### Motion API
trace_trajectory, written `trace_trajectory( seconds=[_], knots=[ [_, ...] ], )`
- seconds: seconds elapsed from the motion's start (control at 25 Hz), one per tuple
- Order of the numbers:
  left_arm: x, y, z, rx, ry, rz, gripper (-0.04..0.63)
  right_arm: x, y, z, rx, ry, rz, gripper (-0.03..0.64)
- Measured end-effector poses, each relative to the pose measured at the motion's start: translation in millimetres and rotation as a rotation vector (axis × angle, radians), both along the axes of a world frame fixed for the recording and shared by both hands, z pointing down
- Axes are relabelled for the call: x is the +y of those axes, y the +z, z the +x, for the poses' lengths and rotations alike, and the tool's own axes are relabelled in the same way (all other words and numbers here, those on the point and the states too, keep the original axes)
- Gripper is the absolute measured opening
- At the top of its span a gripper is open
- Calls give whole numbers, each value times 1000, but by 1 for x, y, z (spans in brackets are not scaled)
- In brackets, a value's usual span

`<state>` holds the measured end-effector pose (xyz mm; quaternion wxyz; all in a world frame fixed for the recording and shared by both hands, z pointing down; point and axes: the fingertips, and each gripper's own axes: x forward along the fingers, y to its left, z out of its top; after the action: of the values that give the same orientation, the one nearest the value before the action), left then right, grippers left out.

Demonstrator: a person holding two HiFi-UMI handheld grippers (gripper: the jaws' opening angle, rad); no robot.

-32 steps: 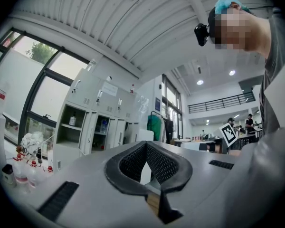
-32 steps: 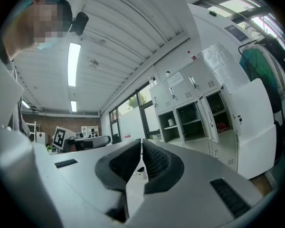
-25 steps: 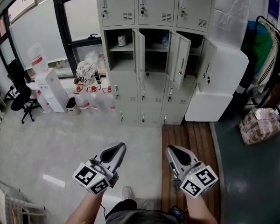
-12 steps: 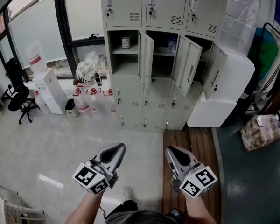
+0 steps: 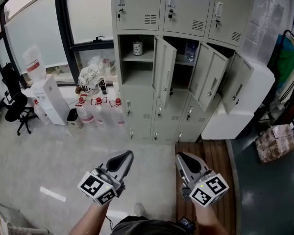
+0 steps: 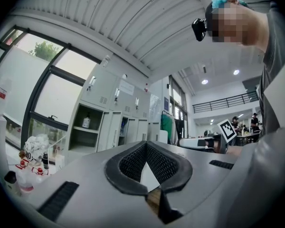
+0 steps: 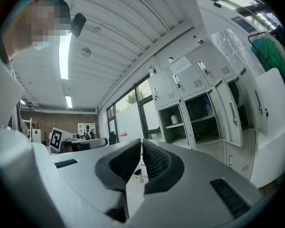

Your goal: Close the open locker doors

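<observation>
Locker doors (image 5: 165,72), three ajar in the locker cabinet's (image 5: 137,6) middle row, stand upright, well ahead of both grippers. The right gripper (image 5: 182,157) is nearer than the left gripper (image 5: 124,156). Both jaws are closed and empty.

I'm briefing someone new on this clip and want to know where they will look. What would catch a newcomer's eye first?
The grey locker bank at the top of the head view stands out, with three middle-row doors swung open. Low in that view, the left hand-held gripper and right hand-held gripper point toward it, both holding nothing and well short of it. Red-capped water bottles cluster on the floor left of the lockers.
</observation>
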<state>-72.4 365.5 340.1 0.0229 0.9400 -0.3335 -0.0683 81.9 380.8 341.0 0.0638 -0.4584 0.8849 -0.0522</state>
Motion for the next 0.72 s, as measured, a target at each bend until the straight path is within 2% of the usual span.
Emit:
trace_trajectory(
  seconds=[0.32,0.72],
  knots=[
    [-46,-1,-36,-31,9,11,9,-47,-1,-35,-2,23,-8,18],
    [-87,-10,-66,-19,-9,28,9,-91,-6,-61,8,12,-8,18]
  ],
)
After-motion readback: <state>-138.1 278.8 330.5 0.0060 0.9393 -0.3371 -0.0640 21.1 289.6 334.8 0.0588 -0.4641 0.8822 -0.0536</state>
